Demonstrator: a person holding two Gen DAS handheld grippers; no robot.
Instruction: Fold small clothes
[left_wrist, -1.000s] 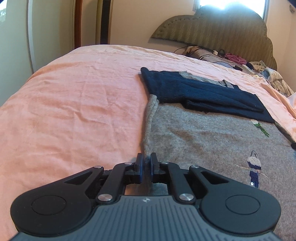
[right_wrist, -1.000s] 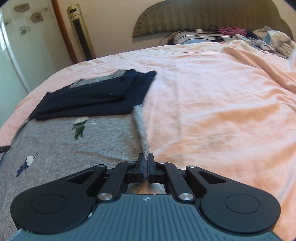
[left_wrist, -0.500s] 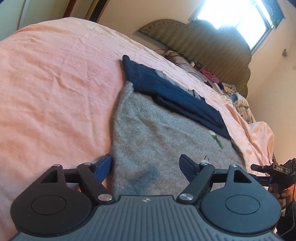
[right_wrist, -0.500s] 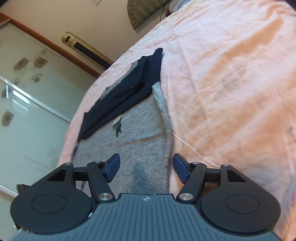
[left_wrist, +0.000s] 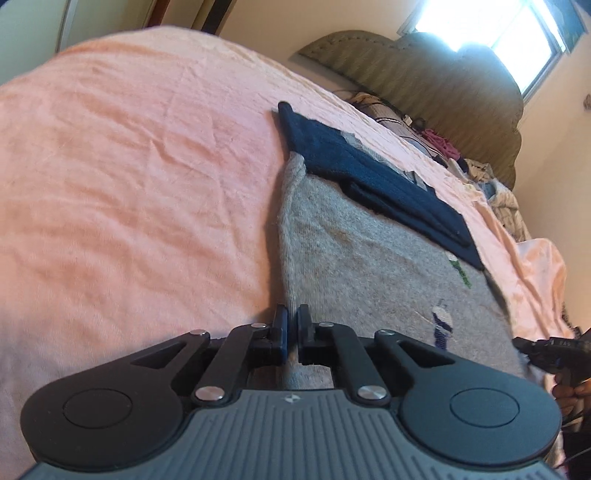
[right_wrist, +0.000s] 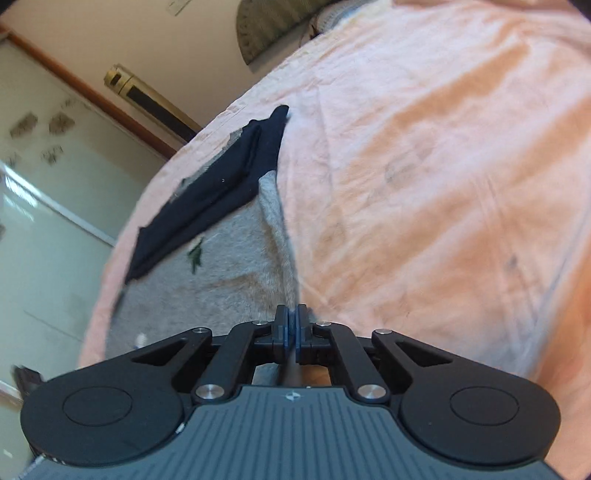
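A grey knit sweater (left_wrist: 369, 273) with small embroidered birds lies flat on the pink bed, with its navy part (left_wrist: 373, 184) folded over its far end. My left gripper (left_wrist: 291, 325) is shut on the sweater's near left edge. In the right wrist view the same sweater (right_wrist: 221, 258) lies to the left, its navy part (right_wrist: 221, 184) beyond. My right gripper (right_wrist: 292, 326) is shut on the sweater's near right edge. The right gripper also shows at the right rim of the left wrist view (left_wrist: 546, 350).
The pink bedsheet (left_wrist: 129, 184) spreads wide to the left of the sweater and to its right (right_wrist: 443, 184). A padded headboard (left_wrist: 424, 81) and a pile of clothes (left_wrist: 461, 158) sit at the far end. A mirrored wardrobe (right_wrist: 44, 221) stands beside the bed.
One second ago both grippers were shut on the sweater's edges. Half a second ago both were open over it. Now both are shut again on its near edges.
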